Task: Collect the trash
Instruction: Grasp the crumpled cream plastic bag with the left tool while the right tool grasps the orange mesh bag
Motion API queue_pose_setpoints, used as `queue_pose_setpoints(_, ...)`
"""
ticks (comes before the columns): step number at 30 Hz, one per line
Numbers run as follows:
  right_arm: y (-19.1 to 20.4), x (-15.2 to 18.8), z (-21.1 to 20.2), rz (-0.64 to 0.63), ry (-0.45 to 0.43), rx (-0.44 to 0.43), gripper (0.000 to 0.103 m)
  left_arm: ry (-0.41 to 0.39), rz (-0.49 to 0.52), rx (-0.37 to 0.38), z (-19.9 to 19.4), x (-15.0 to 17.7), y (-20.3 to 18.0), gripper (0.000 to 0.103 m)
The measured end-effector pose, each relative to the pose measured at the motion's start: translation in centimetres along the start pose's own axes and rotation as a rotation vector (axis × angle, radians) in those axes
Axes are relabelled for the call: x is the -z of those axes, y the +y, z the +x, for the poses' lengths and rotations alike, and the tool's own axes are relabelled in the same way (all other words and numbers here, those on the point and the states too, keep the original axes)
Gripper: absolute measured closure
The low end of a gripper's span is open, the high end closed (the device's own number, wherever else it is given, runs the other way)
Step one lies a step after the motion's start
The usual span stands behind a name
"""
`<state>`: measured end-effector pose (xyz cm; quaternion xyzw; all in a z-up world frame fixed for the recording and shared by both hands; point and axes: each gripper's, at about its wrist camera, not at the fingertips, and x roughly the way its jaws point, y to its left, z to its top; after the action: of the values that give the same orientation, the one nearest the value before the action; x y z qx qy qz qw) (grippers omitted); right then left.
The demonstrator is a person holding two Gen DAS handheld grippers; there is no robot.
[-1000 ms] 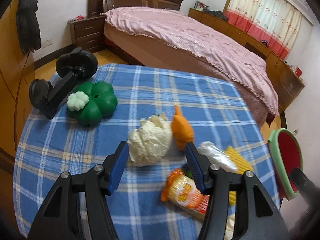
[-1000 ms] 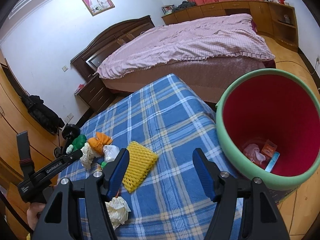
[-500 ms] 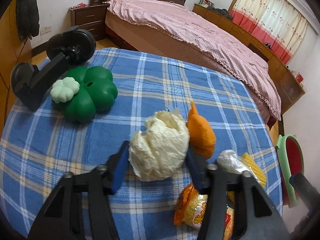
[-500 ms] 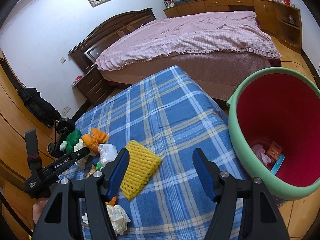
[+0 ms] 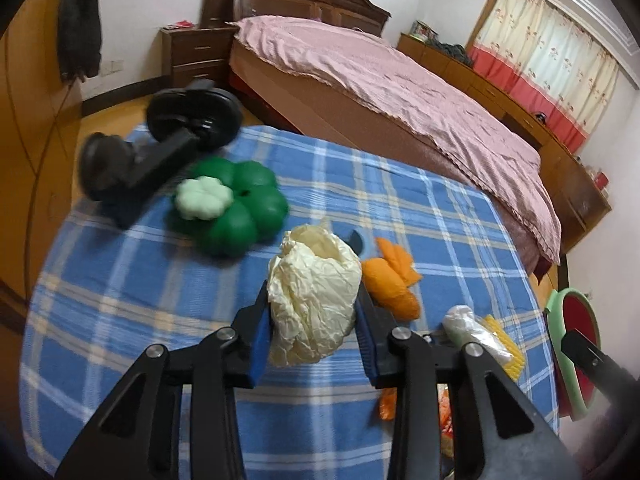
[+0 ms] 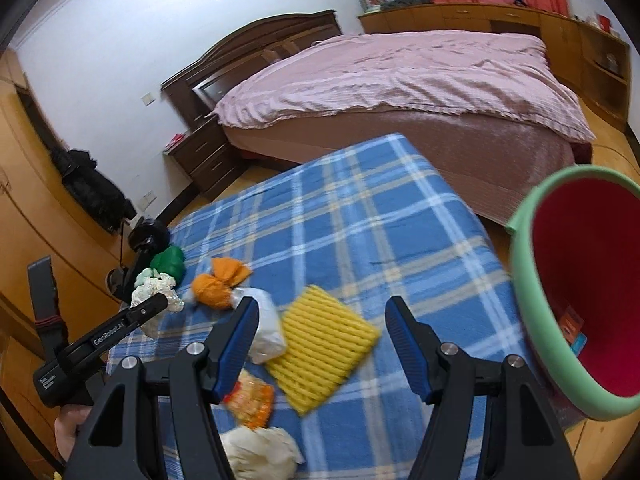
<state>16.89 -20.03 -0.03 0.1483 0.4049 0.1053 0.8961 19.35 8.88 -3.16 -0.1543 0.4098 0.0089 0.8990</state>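
A crumpled cream paper ball (image 5: 316,304) lies on the blue plaid table (image 5: 420,208). My left gripper (image 5: 313,292) is closing, and both blue pads touch the ball's sides. In the right wrist view the left gripper (image 6: 132,316) reaches that ball (image 6: 154,292) at the left. My right gripper (image 6: 322,308) hovers open above a yellow foam net (image 6: 324,344), with nothing between its fingers. Around it lie an orange bag (image 6: 218,284), a clear plastic bag (image 6: 266,328), an orange snack wrapper (image 6: 250,398) and another paper wad (image 6: 260,452). The green bin (image 6: 524,280) with a red inside stands to the right.
A green clover-shaped object (image 5: 240,208) and a black dumbbell (image 5: 160,148) sit at the table's far left. A bed with a pink cover (image 5: 400,92) stands beyond the table. The bin stands on the wooden floor off the table's right edge and holds some scraps.
My left gripper moved forward over the paper ball and its jaws narrowed onto it. My right gripper swung left, away from the bin and over the yellow net.
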Motion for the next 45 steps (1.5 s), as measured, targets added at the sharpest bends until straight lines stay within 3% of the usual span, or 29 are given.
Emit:
queue_pose_setpoints(11,7.0,-0.9,4.5,-0.144,0.088,-0.09,0.035,-0.035,-0.046,-0.068,-1.9,-0.1,4.0,0.066)
queue_pose_setpoints(23,12.2,-0.2,11.0,-0.301,0.205,-0.094,0.036,-0.032,-0.108,-0.075,-1.6,0.2,6.8,0.066)
queue_pose_setpoints(32,12.7,0.1,13.3,-0.305,0.239,-0.067,0.052,-0.018,-0.126,-0.061,-0.9,0.4,7.5,0.066)
queue_pose_setpoints(40,12.1,-0.2,14.0,-0.282,0.248,-0.041,0.074,-0.013,-0.122,-0.049,-1.2,0.5,7.3,0.066)
queue_pose_setpoints(45,11.8,-0.4,13.6,-0.265,0.242,-0.057,0.079,-0.024,-0.117,-0.04,-2.0,0.6,6.9,0.066)
